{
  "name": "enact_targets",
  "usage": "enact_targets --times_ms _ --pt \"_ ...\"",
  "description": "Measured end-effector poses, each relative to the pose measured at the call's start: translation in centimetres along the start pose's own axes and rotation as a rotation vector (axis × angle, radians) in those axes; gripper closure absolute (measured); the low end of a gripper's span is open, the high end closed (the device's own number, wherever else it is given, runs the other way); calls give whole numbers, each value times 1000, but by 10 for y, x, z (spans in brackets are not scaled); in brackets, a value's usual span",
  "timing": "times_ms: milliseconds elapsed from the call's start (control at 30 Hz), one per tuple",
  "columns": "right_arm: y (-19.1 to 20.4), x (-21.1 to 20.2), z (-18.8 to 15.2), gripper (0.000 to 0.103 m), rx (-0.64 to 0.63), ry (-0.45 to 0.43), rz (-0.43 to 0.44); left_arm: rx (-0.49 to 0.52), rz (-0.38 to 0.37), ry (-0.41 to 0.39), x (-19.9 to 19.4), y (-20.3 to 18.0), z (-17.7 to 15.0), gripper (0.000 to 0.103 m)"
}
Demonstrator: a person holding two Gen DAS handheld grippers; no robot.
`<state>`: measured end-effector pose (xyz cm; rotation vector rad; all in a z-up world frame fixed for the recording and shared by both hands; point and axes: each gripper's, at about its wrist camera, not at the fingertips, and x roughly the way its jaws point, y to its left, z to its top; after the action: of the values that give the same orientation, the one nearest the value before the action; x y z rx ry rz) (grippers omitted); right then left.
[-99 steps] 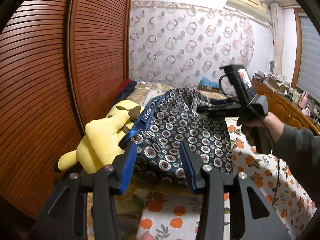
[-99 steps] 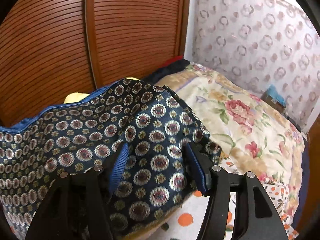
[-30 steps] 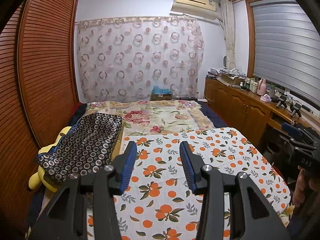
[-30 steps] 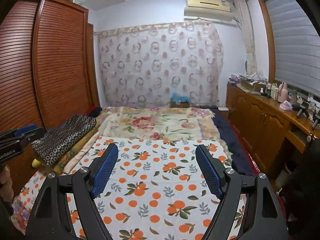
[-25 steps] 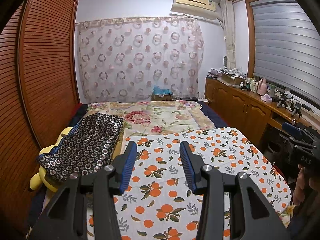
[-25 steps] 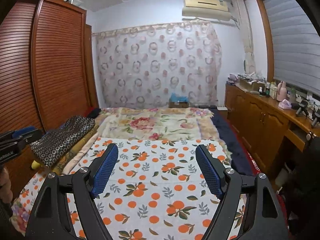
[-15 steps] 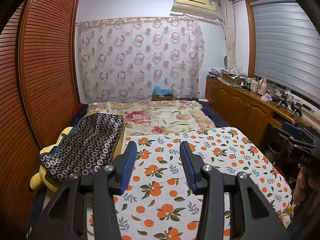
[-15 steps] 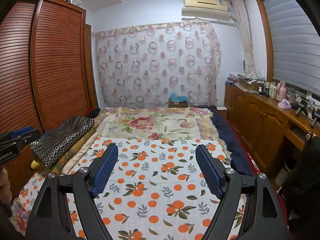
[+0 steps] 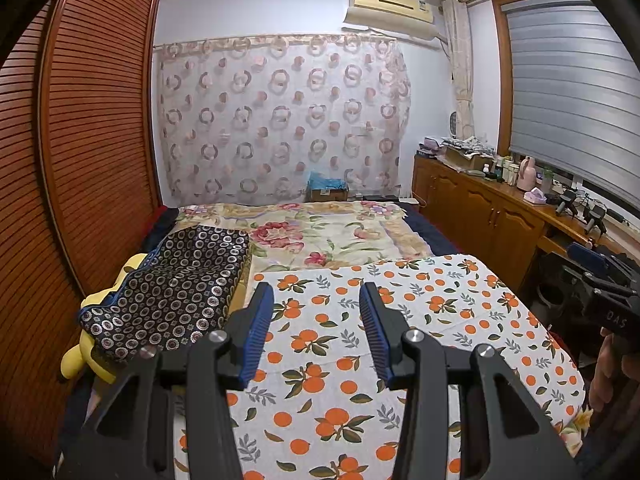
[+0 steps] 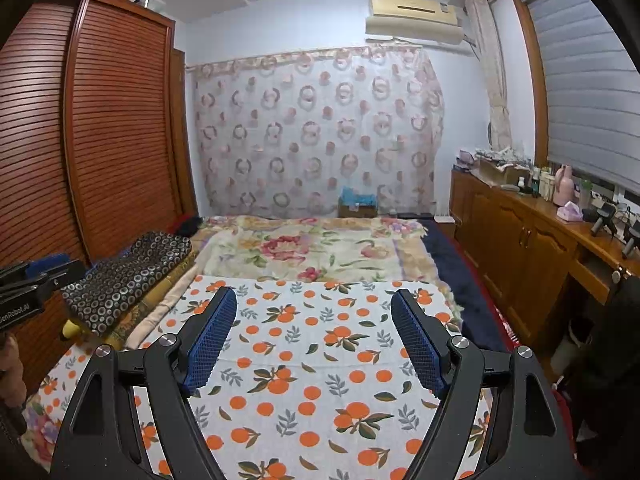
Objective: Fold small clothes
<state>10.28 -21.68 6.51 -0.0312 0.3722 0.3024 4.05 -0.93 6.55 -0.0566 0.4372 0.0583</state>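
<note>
A folded dark garment with a ring pattern [image 9: 176, 284] lies at the left side of the bed on a yellow plush toy [image 9: 86, 350]; it also shows in the right wrist view [image 10: 124, 276]. My left gripper [image 9: 316, 300] is open and empty, held back above the orange-print sheet [image 9: 400, 344]. My right gripper [image 10: 314, 308] is open wide and empty above the same sheet [image 10: 312, 360]. Each gripper shows at the edge of the other's view: the right one [image 9: 600, 280], the left one [image 10: 36, 276].
A brown slatted wardrobe [image 9: 80, 160] runs along the left. A floral blanket [image 9: 320, 232] covers the far half of the bed. A wooden cabinet [image 9: 500, 216] with bottles and clutter stands on the right. A patterned curtain [image 9: 280, 120] hangs at the back.
Earlier both grippers were at the dark garment on the plush toy. Now both are pulled back from it, open and empty. In the last second they barely moved.
</note>
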Motion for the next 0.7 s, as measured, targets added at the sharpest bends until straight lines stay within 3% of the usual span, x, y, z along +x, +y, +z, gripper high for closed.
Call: enact_targets --times_ms 700 --pt "0 0 -1 21 0 -1 -1 0 0 0 0 0 0 59"
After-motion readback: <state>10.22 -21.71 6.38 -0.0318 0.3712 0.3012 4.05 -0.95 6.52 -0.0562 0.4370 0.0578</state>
